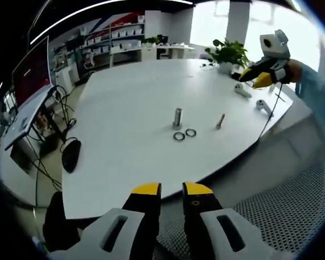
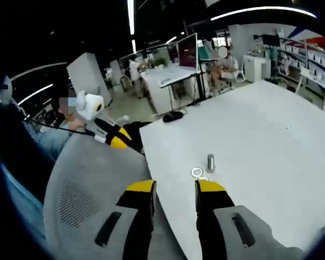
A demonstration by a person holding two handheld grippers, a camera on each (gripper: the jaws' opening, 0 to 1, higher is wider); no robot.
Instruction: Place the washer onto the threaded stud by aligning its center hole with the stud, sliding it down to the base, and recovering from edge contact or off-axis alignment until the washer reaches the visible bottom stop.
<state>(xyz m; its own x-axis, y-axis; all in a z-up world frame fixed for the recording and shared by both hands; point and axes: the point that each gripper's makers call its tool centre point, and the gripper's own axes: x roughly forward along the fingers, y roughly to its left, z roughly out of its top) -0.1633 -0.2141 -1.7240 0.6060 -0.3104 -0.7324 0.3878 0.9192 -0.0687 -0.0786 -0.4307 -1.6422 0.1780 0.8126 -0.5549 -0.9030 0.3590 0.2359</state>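
In the left gripper view, the left gripper is seen nearest the camera, its yellow-tipped fingers standing apart with nothing between them, held over the near edge of the white bench. Beside and below that edge, the perforated grey mesh of a chair is visible. Out on the bench, the threaded stud stands upright. Two washers lie flat on the bench just in front of the stud, side by side and close together; whether they touch cannot be told. A loose bolt lies on the bench to the right of them, apart from the stud. The right gripper is seen at the upper right, held in a person's hand above the far side of the bench, well apart from the stud; from there the gap between its fingers cannot be judged. A potted plant stands near the far edge, and a black computer mouse lies on a lower desk to the left.

In the right gripper view, the right gripper is shown with its fingers apart and empty, poised above the bench edge. The stud is seen upright just beyond the fingertips, with a washer lying flat beside it on the bench. The left gripper appears to the left over the chair mesh.
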